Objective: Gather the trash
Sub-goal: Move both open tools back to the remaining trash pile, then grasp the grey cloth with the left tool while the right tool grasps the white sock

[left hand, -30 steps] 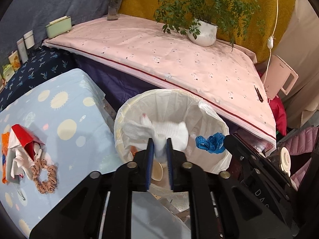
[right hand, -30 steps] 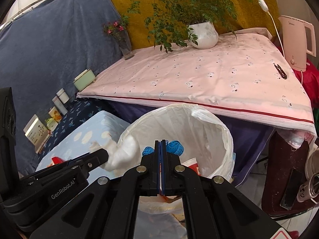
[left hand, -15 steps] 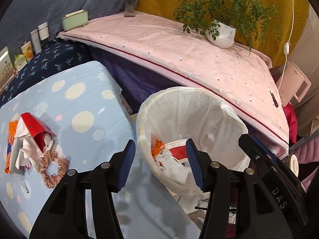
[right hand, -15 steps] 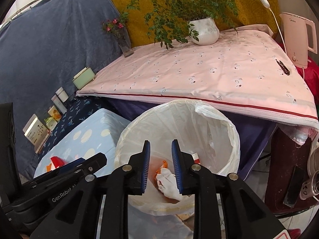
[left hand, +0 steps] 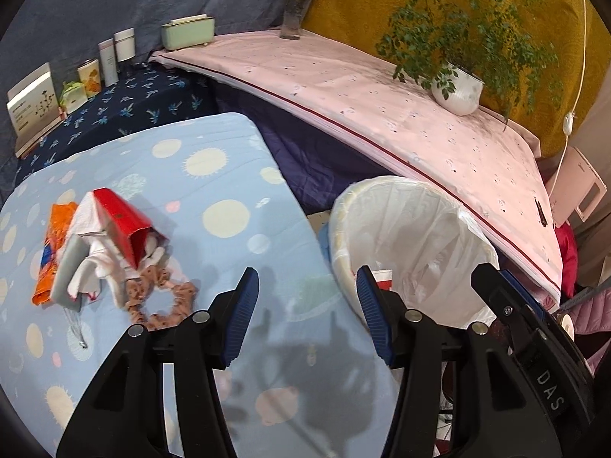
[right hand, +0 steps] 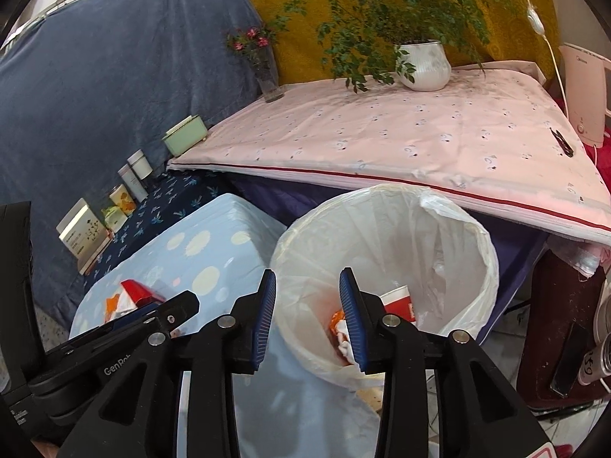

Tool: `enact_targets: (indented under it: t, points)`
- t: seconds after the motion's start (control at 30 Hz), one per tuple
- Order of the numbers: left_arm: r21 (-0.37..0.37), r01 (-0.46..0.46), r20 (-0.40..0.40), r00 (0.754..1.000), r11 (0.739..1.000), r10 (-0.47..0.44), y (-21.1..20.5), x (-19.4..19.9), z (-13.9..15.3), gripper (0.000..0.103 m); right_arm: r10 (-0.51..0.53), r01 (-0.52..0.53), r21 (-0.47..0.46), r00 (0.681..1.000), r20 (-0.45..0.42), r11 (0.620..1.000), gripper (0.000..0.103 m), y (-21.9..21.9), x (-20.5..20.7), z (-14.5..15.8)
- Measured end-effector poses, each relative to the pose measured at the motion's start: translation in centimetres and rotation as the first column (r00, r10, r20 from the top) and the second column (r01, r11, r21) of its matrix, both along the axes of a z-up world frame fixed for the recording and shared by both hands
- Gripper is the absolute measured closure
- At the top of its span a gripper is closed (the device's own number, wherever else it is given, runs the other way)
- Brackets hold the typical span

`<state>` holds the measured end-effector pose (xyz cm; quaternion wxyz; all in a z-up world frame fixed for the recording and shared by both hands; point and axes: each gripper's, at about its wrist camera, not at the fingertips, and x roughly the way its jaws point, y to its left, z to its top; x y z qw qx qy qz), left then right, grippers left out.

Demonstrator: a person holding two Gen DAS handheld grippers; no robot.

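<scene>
Now our left gripper (left hand: 305,297) stands with jaws parted and empty, tilted down over the blue tabletop's (left hand: 214,175) edge; the right gripper's (right hand: 307,301) jaws, just opening, hold nothing above the lined bin (right hand: 485,252) (wrappers inside). Remaining trash (left hand: 95,244) lies piled left, with bare cloth between.

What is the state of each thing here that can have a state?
Left hand-held gripper: open, holding nothing, jaws just opened.
Right hand-held gripper: open, holding nothing, jaws just opened.
Trash bin: upright, lined with a white bag, some trash inside.
Red carton: lying on the blue cloth, not yet collected.
</scene>
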<state>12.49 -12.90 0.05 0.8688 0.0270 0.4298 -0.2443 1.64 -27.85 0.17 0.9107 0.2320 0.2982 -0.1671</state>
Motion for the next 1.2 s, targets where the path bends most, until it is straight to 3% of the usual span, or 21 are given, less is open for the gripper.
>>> enact_targets:
  t: [0.6, 0.77, 1.2]
  points:
    - [-0.016, -0.154, 0.003, 0.988, 0.988, 0.154, 9.5, 1.2, 0.2, 0.052, 0.133, -0.133, -0.018, 0.991, -0.022, 0.991, 0.063, 7.5, 2.2, 0.6]
    - [-0.004, -0.209, 0.001, 0.978, 0.978, 0.209, 12.5, 1.6, -0.4, 0.047, 0.168, -0.169, -0.020, 0.985, -0.035, 0.985, 0.062, 9.7, 2.9, 0.3]
    - [0.024, -0.331, -0.018, 0.943, 0.943, 0.332, 20.0, 3.2, -2.5, 0.047, 0.261, -0.262, -0.008, 0.962, -0.083, 0.965, 0.062, 14.9, 5.4, -1.3]
